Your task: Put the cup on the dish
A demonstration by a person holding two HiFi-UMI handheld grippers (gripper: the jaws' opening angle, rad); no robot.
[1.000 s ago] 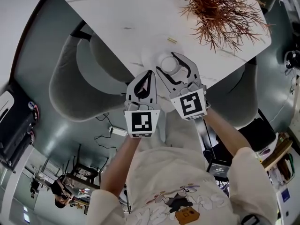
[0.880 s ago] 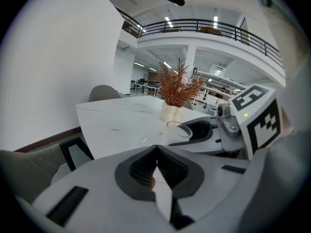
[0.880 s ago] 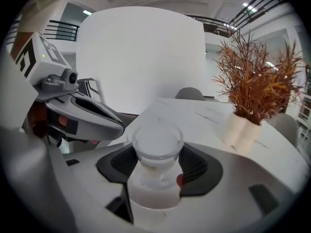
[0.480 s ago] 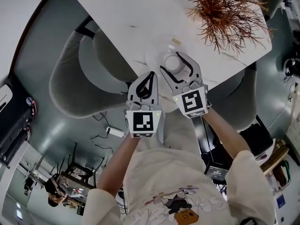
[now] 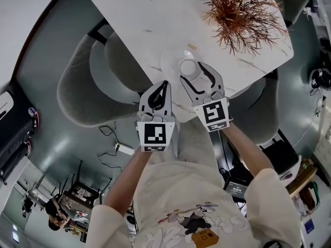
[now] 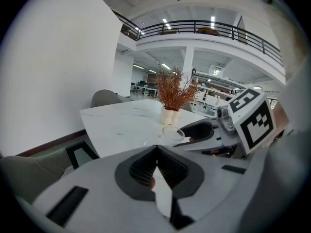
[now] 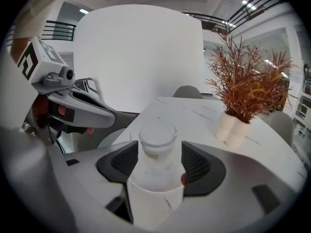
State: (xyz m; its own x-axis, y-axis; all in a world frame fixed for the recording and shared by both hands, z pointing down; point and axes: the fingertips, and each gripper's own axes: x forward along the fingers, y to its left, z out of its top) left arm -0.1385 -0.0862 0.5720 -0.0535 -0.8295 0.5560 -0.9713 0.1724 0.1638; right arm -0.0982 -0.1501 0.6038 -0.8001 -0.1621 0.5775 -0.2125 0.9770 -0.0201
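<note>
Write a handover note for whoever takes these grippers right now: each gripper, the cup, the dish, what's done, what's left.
Left gripper: shut, empty, by the table's near edge.
Right gripper: shut on the cup, which stands upright between its jaws.
Dish: on the table, under the cup in the head view; whether the cup touches it cannot be told.
Done: cup gripped and over the dish.
Left: probably set it down on the dish, open the jaws, back away.

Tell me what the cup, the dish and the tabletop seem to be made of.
The tabletop looks like white marble or a marble-look slab, smooth, with thin grey veins. The dish is probably clear glass: the tabletop shows through. The cup is frosted glass or plastic, milky and translucent.
</note>
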